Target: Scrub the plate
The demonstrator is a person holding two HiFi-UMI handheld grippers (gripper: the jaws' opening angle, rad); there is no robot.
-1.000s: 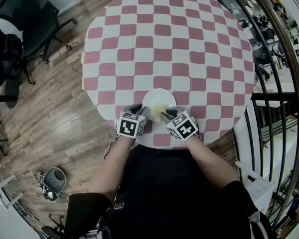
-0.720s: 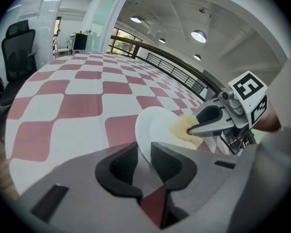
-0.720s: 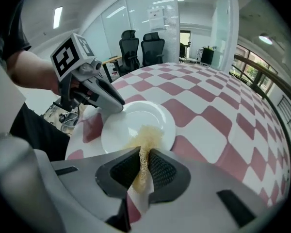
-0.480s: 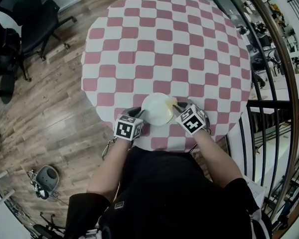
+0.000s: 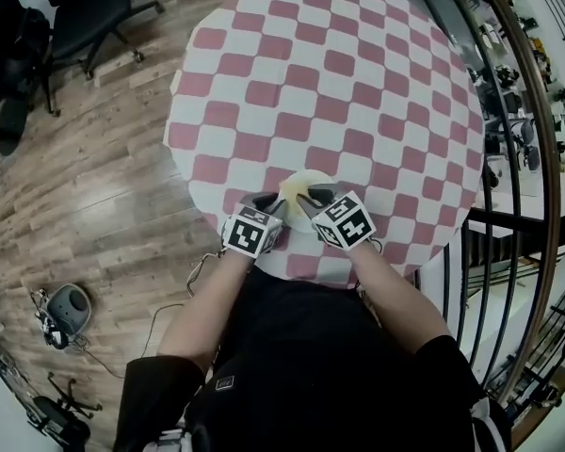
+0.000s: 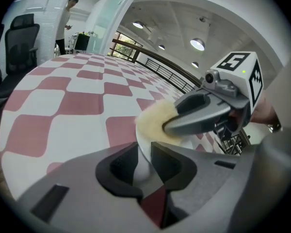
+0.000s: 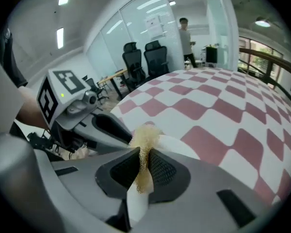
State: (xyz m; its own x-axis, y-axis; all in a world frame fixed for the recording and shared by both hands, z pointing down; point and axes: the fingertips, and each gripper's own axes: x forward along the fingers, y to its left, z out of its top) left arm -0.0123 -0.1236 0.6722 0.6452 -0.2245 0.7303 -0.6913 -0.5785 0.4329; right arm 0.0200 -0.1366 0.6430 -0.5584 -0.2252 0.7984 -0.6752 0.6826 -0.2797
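The white plate (image 5: 310,180) sits near the front edge of the round checkered table (image 5: 330,73). My left gripper (image 5: 269,201) is shut on the plate's near-left rim, and the thin white edge (image 6: 144,152) stands between its jaws. My right gripper (image 5: 308,201) is shut on a yellow sponge (image 7: 145,142), which is pressed against the plate (image 7: 180,148). In the left gripper view the sponge (image 6: 153,123) lies on the plate under the right gripper's fingers (image 6: 203,114). The right gripper view shows the left gripper (image 7: 89,118) close beside the sponge.
Black office chairs (image 5: 71,12) stand on the wooden floor at the upper left. A curved metal railing (image 5: 523,158) runs along the right. Cables and a small grey device (image 5: 68,309) lie on the floor at the lower left. A person (image 7: 185,35) stands far behind the table.
The right gripper has drawn the sponge from the plate's right side across to its near-left part. The left gripper keeps hold of the rim. The head view has shifted.
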